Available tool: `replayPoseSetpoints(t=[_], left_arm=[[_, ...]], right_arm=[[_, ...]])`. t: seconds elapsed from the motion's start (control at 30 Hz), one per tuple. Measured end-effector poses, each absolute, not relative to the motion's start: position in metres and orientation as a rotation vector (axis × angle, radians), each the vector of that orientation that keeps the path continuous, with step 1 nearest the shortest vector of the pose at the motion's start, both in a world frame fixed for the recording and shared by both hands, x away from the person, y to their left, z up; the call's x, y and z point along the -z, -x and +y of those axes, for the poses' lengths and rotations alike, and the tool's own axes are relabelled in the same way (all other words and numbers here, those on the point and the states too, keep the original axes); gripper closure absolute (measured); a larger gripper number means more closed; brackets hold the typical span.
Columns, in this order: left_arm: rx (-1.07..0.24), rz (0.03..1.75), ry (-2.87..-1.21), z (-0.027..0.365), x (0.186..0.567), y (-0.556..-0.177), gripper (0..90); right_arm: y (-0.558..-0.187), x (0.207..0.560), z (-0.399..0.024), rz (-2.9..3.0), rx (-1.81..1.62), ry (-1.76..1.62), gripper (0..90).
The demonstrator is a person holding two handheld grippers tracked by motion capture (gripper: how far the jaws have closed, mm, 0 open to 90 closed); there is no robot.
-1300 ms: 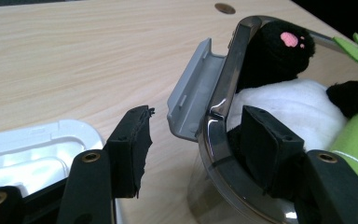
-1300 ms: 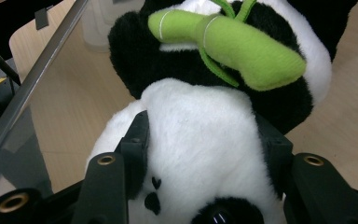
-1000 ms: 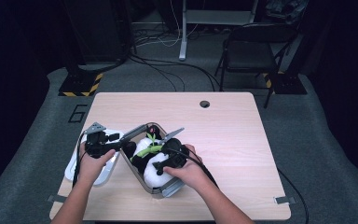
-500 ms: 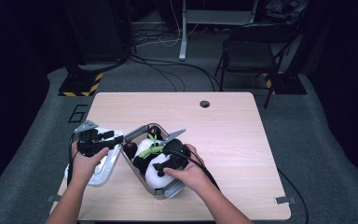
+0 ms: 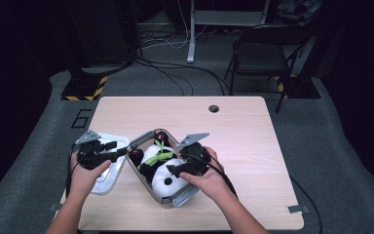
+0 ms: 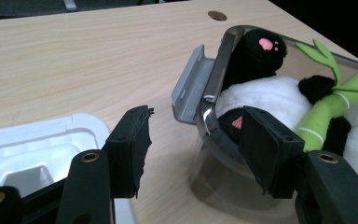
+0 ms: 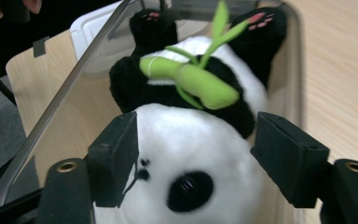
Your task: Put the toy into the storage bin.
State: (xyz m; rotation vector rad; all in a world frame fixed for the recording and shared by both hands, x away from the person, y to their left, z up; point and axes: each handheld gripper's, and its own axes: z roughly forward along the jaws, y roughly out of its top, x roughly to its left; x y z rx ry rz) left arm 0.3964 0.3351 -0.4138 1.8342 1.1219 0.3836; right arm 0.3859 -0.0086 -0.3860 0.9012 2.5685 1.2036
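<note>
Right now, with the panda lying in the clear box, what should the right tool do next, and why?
Probably close the right tool on the panda's head: its jaws, which were just closing, sit on either side of the head without pressing it yet, and the clear box stands open.

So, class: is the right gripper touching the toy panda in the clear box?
Cannot tell. In the right gripper view, the right gripper has its jaws spread either side of the toy panda; its left pad overlaps the white head, but no gap or contact shows plainly.

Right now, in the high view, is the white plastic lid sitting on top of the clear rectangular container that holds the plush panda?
No: the white plastic lid lies flat on the table left of the clear rectangular container, whose open top shows the plush panda.
</note>
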Motion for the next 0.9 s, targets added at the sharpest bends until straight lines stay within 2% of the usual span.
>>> replayPoseSetpoints(t=[0.07,0.13,0.47,0.9], left_arm=[[-0.384,1.129,-1.827,0.336,0.414,-0.394,42.8],[-0.383,1.119,-1.828,0.337,0.414,-0.392,42.9],[-0.367,1.100,-1.833,0.333,0.414,-0.385,43.7],[-0.296,1.059,-1.833,0.323,0.421,-0.379,43.3]], right_arm=[[-0.384,0.382,-0.018,2.559,-1.216,-0.903,44.5],[-0.383,0.378,-0.027,2.529,-1.231,-0.918,46.0],[-0.385,0.386,-0.053,2.449,-1.212,-0.988,44.5],[-0.385,0.409,-0.058,2.473,-1.229,-1.050,44.3]])
